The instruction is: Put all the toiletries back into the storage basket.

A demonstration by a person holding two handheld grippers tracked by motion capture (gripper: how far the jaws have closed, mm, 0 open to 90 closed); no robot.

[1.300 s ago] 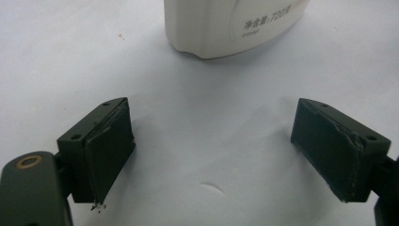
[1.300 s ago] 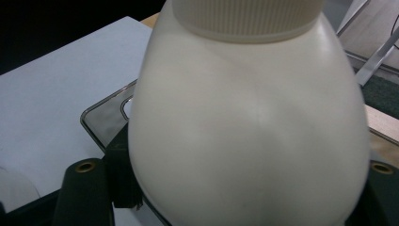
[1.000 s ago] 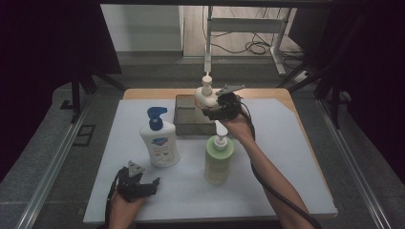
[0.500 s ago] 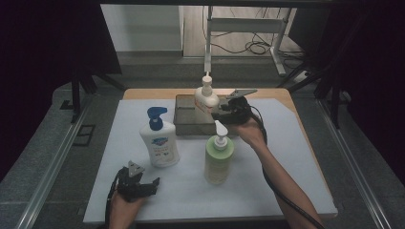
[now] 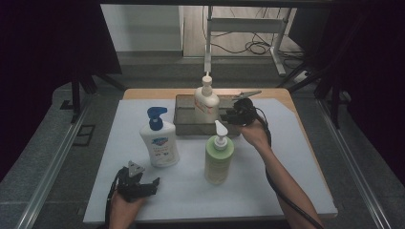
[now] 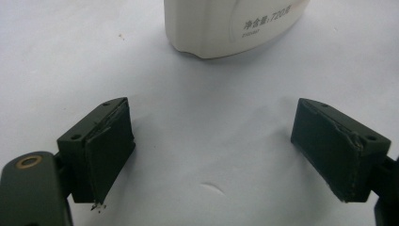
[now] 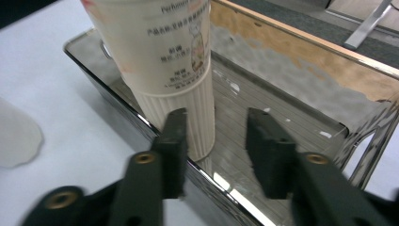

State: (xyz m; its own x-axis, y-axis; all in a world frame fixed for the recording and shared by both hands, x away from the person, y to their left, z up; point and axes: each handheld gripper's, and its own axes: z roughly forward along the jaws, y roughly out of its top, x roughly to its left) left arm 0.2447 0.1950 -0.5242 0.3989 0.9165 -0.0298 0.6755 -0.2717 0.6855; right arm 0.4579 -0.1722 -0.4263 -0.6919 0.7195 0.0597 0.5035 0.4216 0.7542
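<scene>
While the cream bottle (image 5: 206, 101) stands upright in the metal tray (image 5: 184, 125) at the far side of the white tabletop (image 5: 286, 162), the high view shows the right gripper (image 5: 233, 114) just beside that bottle, at the tray's right end, and its fingers have just been closing with nothing between them. The blue-capped bottle (image 5: 159, 142) and the green pump bottle (image 5: 218, 157) stand on the tabletop, nearer than the tray and outside it; the left gripper (image 5: 143, 187) rests nearer still, apart from both. From the left gripper view, its fingers (image 6: 106, 143) gape wide over bare tabletop, with the blue-capped bottle's base (image 6: 226, 26) just beyond. From the right gripper view, the narrowed fingers (image 7: 174, 150) sit at the tray's near wall (image 7: 141, 123), the cream bottle (image 7: 164, 70) beside them, not gripped. To finish well, I judge the hand should back straight off without nudging the tray's bottle. That bottle is all the tray holds.
</scene>
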